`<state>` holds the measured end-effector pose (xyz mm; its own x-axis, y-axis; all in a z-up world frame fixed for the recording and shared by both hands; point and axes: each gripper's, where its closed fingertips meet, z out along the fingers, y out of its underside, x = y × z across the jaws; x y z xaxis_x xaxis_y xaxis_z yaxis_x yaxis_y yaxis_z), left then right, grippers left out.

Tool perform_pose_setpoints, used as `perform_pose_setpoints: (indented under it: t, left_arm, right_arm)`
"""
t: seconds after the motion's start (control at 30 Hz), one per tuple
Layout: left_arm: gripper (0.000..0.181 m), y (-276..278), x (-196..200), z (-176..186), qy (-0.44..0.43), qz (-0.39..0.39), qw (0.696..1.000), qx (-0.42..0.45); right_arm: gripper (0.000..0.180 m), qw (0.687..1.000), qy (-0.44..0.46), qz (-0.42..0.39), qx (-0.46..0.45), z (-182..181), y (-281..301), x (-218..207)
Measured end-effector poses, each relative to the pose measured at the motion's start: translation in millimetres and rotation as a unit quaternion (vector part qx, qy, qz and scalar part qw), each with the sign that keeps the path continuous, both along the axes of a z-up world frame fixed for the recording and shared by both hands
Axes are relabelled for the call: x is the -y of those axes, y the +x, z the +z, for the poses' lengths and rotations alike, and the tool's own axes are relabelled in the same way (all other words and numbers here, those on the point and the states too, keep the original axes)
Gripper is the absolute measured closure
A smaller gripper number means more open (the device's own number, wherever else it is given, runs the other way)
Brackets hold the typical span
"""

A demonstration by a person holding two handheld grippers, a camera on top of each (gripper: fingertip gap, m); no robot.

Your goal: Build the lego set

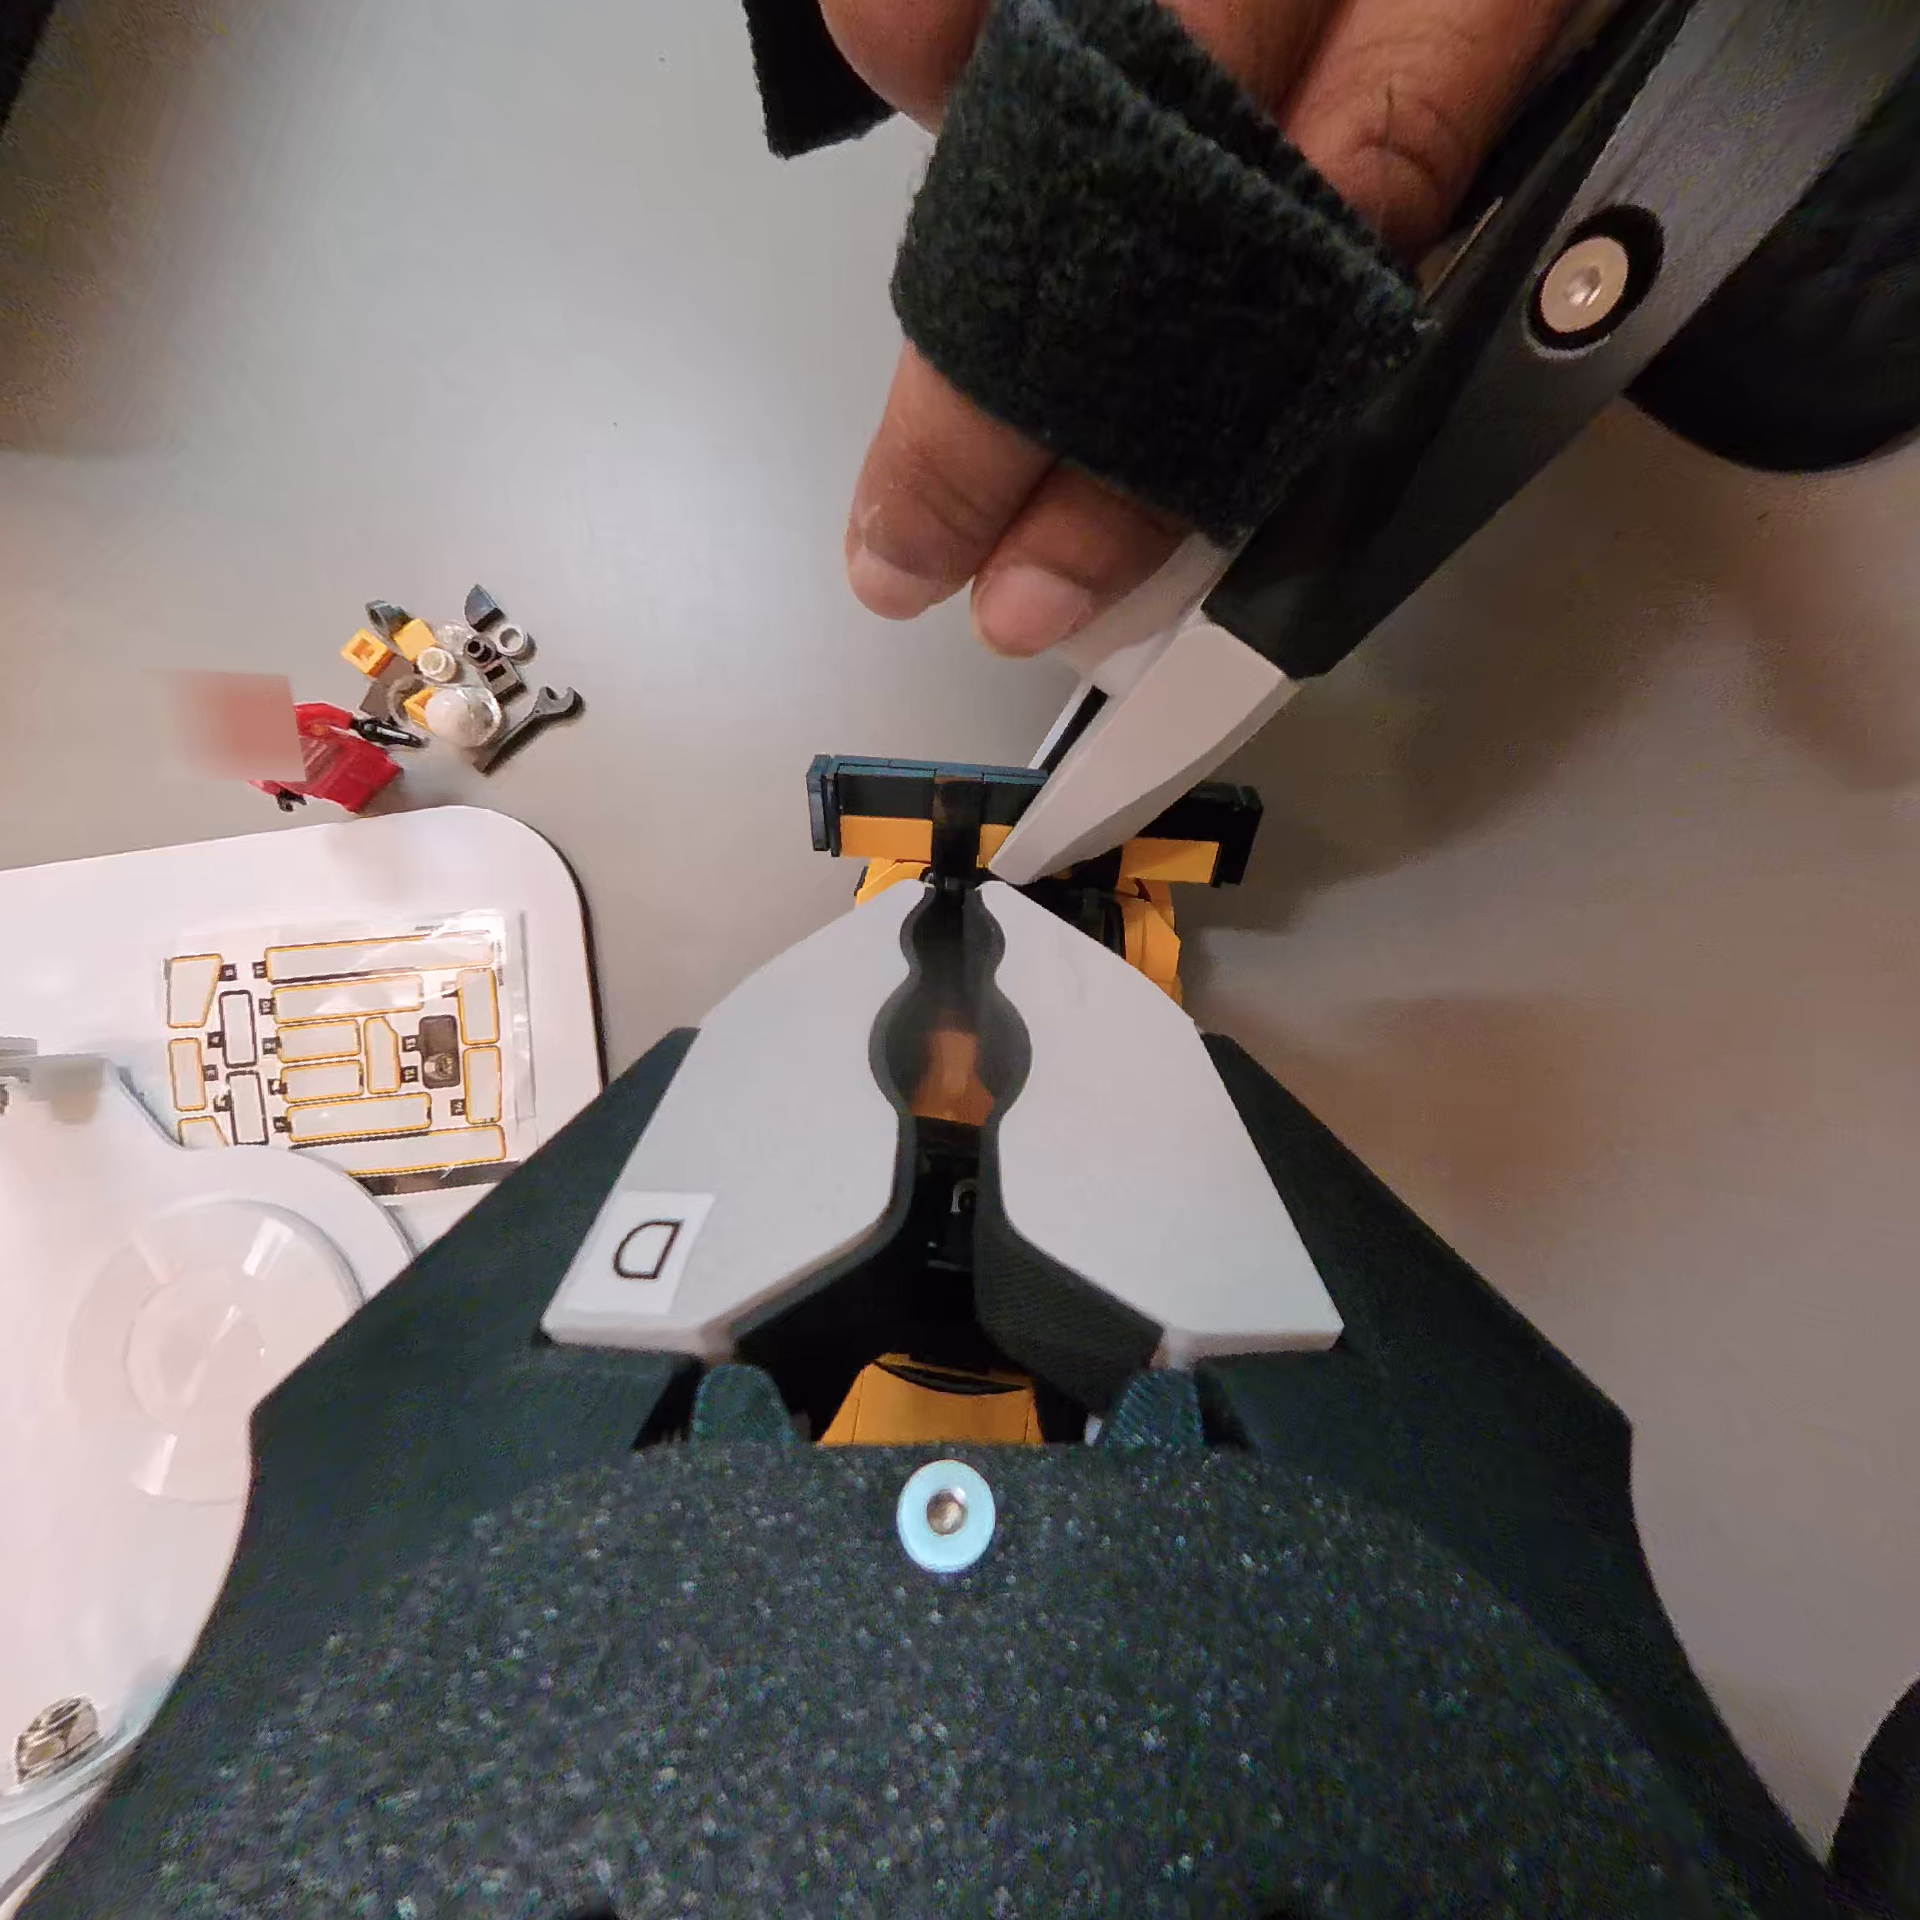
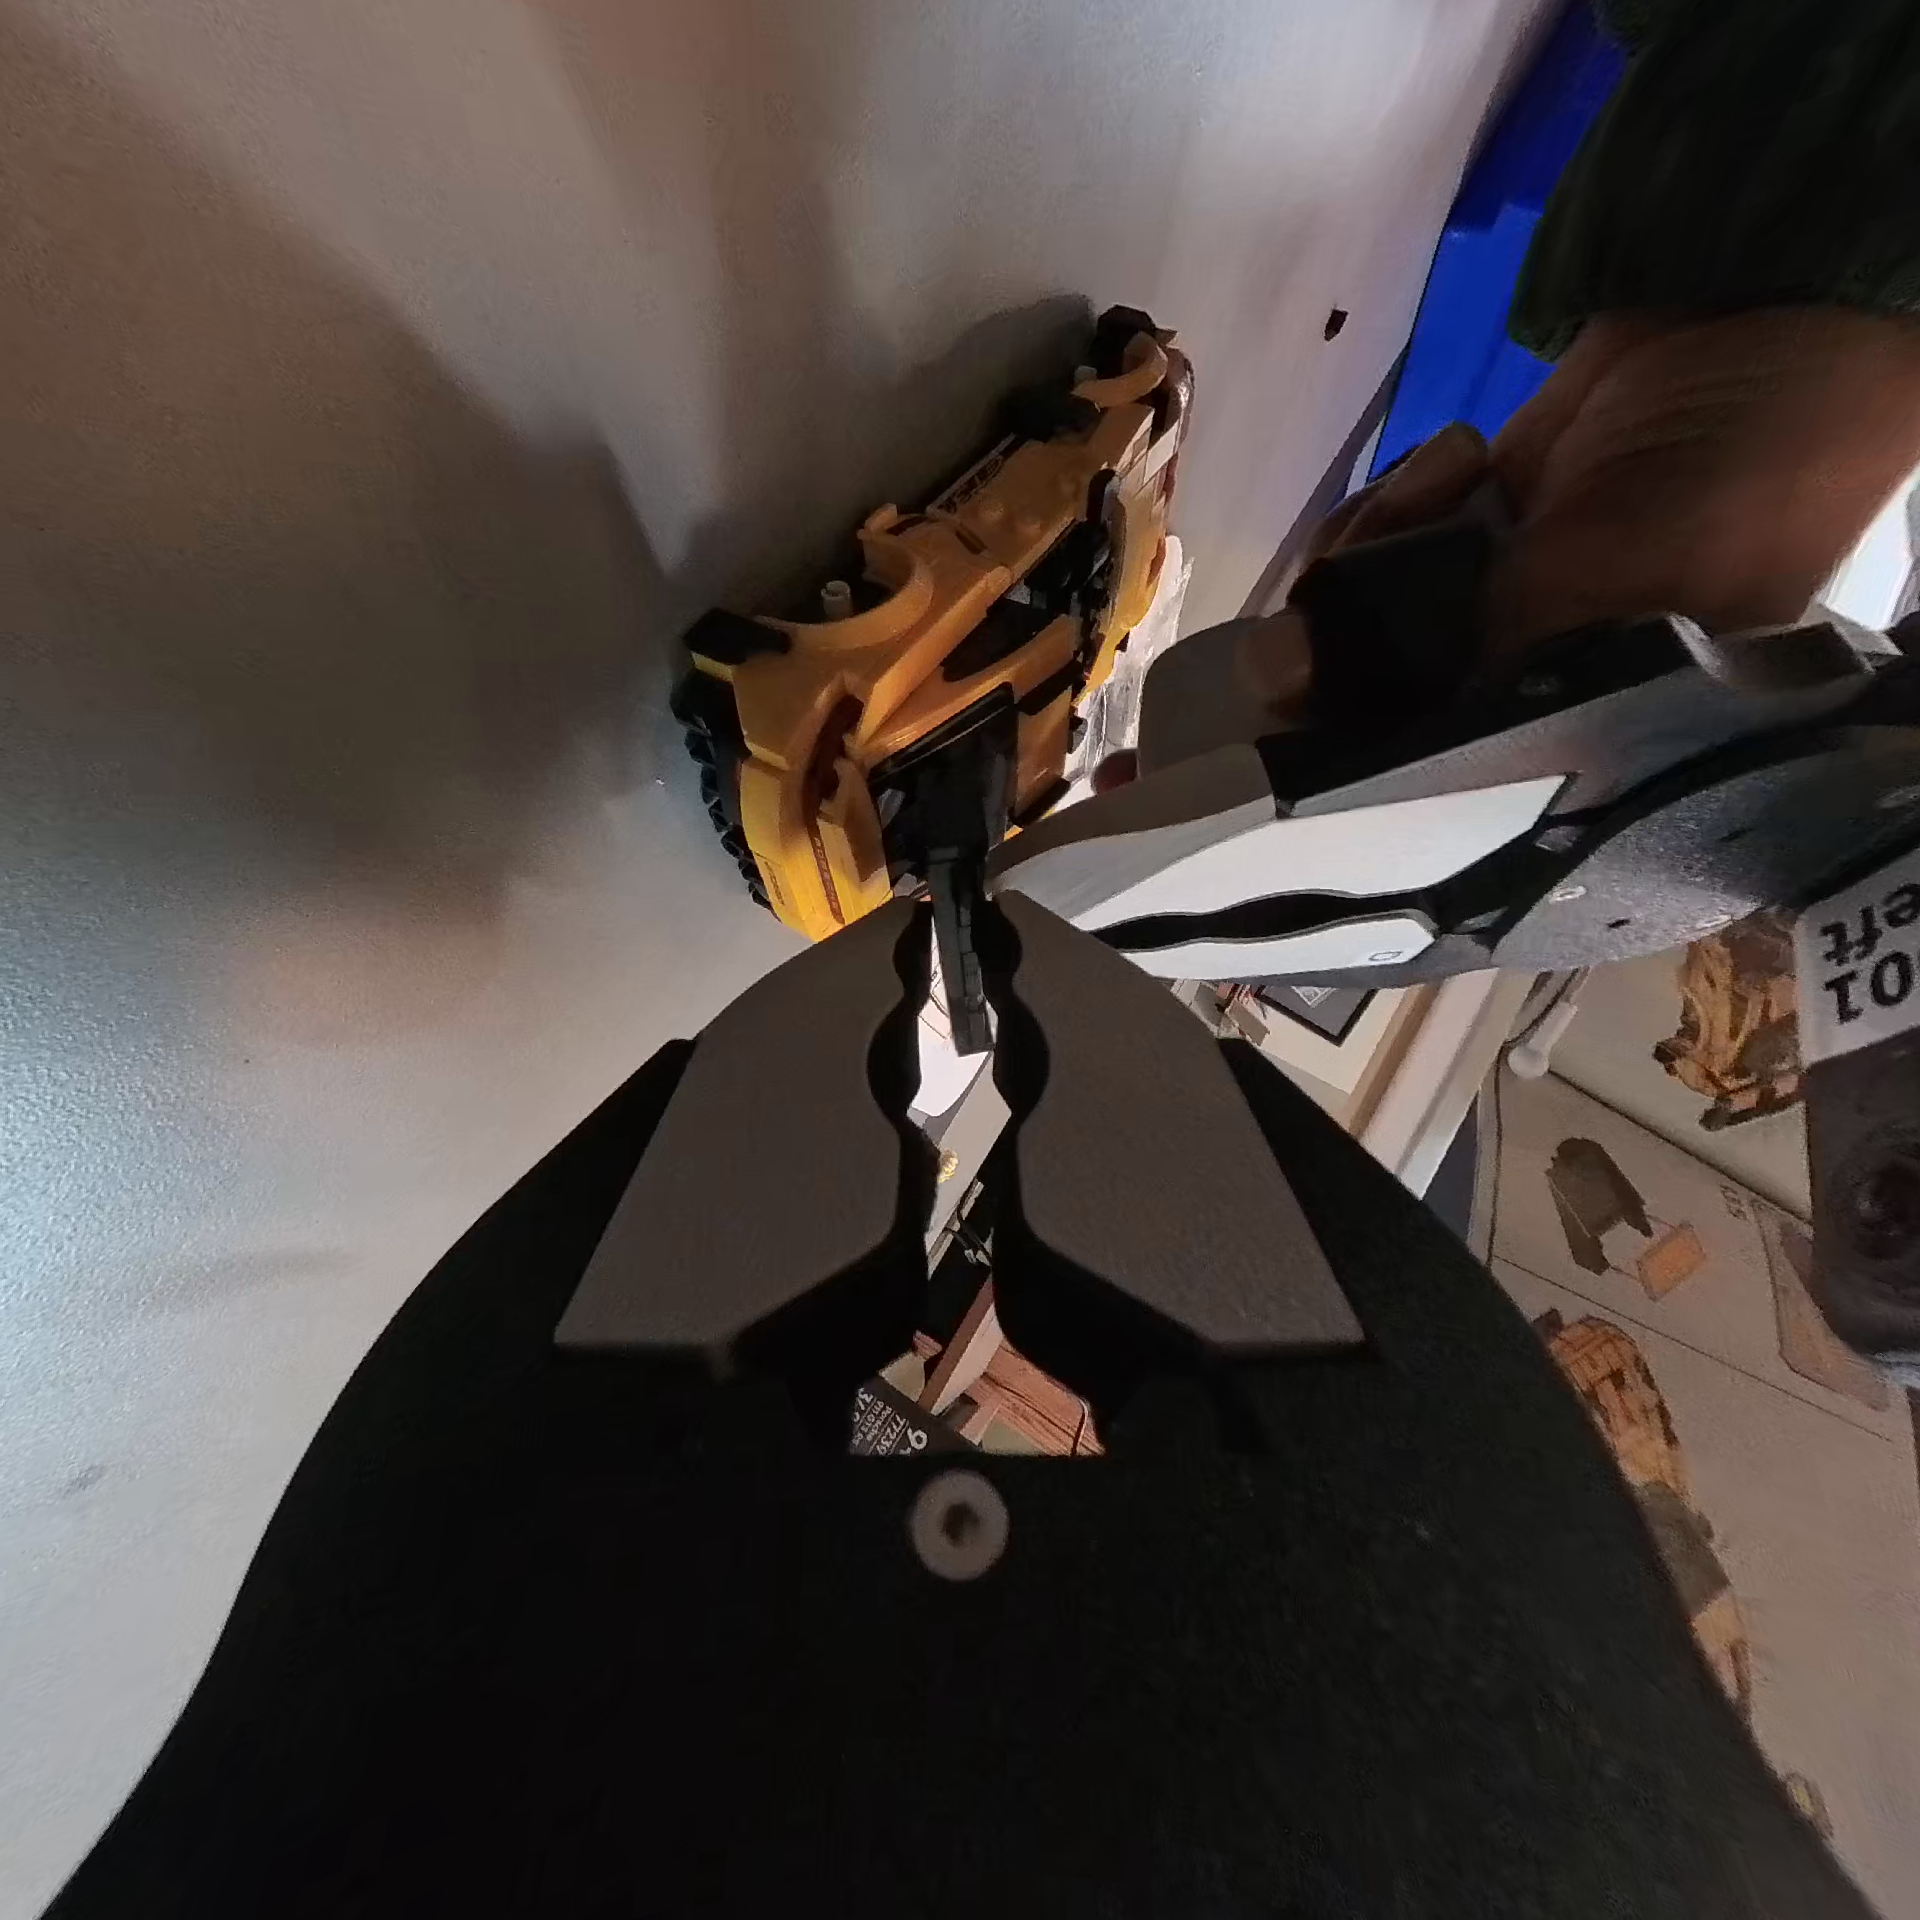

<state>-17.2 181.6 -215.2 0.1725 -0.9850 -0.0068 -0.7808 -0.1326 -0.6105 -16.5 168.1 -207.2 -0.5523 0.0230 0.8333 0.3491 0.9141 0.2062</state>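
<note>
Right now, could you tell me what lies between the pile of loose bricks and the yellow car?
Nothing: in the left wrist view, only bare grey table separates the loose bricks from the yellow car.

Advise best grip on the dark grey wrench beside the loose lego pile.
Probably pinch the dark grey wrench across its slim handle, mid-length, with the claw coming down from its right side. It lies flat and diagonal at the right edge of the loose lego pile. Its forked ends are wider, and other pieces crowd its left.
</note>
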Motion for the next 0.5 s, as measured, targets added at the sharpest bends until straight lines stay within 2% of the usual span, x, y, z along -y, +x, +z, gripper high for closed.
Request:
perform_pose_setpoints:
  t: [0.43, 0.5]
  left_arm:
    - [0.178, -1.9, 1.5, 0.4, -0.007, 0.018, 0.999, 0.030]
    - [0.170, -6.2, 3.7, 5.4, -0.010, 0.022, 0.999, 0.037]
  right_arm:
    - [0.171, 1.000, 0.004, 0.005, 0.003, 0.3, -1.8, 2.6]
    - [0.171, 1.000, 0.005, 0.004, 0.002, 0.3, -1.8, 2.6]
